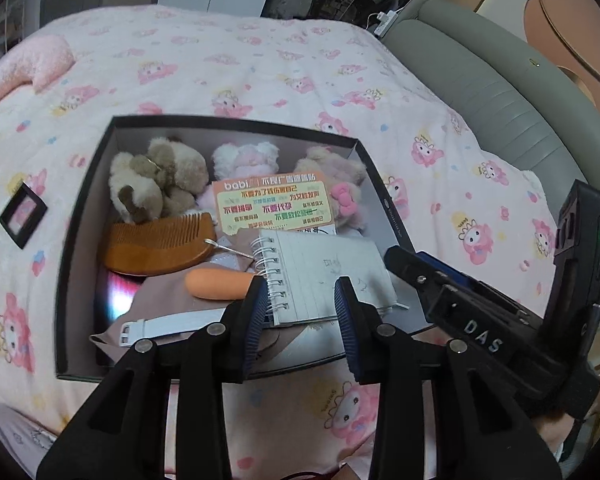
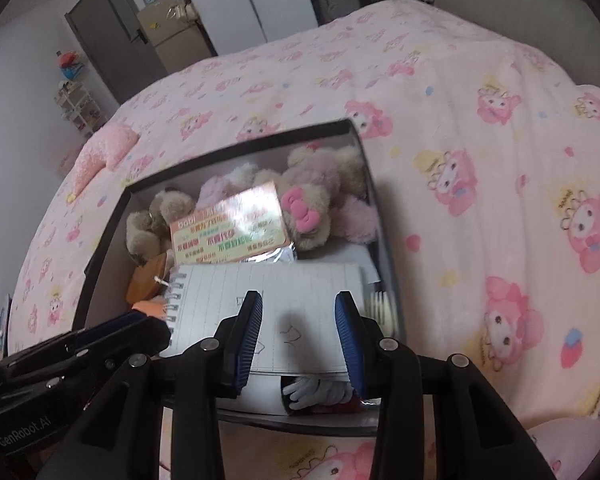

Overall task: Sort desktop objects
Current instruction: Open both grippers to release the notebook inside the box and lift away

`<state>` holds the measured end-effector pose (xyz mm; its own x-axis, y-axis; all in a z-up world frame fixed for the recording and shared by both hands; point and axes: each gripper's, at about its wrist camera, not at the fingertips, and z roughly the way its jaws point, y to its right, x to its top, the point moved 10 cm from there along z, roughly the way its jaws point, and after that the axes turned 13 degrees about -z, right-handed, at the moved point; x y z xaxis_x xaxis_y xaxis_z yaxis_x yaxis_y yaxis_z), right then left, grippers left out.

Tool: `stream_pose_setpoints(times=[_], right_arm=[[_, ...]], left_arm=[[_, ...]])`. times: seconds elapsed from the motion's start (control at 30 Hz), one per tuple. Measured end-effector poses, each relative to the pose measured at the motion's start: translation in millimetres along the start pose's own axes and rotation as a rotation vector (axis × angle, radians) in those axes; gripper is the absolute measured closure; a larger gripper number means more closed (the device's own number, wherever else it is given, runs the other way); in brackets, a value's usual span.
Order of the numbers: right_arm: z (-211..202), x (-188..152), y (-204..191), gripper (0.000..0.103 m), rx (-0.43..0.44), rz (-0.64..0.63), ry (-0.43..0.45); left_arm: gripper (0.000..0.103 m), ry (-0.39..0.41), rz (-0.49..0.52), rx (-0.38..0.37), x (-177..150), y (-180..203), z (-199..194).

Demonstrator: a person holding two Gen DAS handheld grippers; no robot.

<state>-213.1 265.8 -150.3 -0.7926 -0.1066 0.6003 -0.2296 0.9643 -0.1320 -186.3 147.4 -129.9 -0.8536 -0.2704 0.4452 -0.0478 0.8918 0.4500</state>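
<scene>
An open black box (image 1: 236,122) (image 2: 240,148) lies on a pink cartoon-print blanket. Inside are plush toys (image 1: 156,180), a wooden comb (image 1: 160,240), an orange-and-green sticker card (image 1: 276,204) (image 2: 230,228), an orange rounded piece (image 1: 220,282), a white strap (image 1: 172,328) and a spiral notebook (image 1: 332,268) (image 2: 292,284). My left gripper (image 1: 302,300) hovers open over the notebook's near edge, its pads clear of it. My right gripper (image 2: 299,320) is open just above the notebook page, holding nothing. Each gripper shows in the other's view, the right gripper (image 1: 404,258) and the left gripper (image 2: 156,328).
A small black-framed square (image 1: 23,214) lies on the blanket left of the box. A fluffy pink cushion (image 1: 40,64) is at the far left. A grey padded headboard (image 1: 480,92) runs along the right. Something white and glove-like (image 2: 320,392) sits under the notebook's near edge.
</scene>
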Motion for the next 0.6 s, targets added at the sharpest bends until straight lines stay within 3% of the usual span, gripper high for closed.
stream_pose_setpoints(times=[0.13, 0.3, 0.6], right_arm=[[-38, 1, 5, 0.068, -0.028, 0.053, 0.076], [-66, -2, -8, 0.061, -0.036, 0.042, 0.1], [-101, -15, -42, 0.06, -0.043, -0.001, 0.134]], left_arm=[[0.059, 0.038, 0.061, -0.007, -1, 12, -29], [0.054, 0.079, 0.109, -0.025, -5, 24, -61], [0.051, 0.114, 0.126, -0.044, -23, 25, -94]])
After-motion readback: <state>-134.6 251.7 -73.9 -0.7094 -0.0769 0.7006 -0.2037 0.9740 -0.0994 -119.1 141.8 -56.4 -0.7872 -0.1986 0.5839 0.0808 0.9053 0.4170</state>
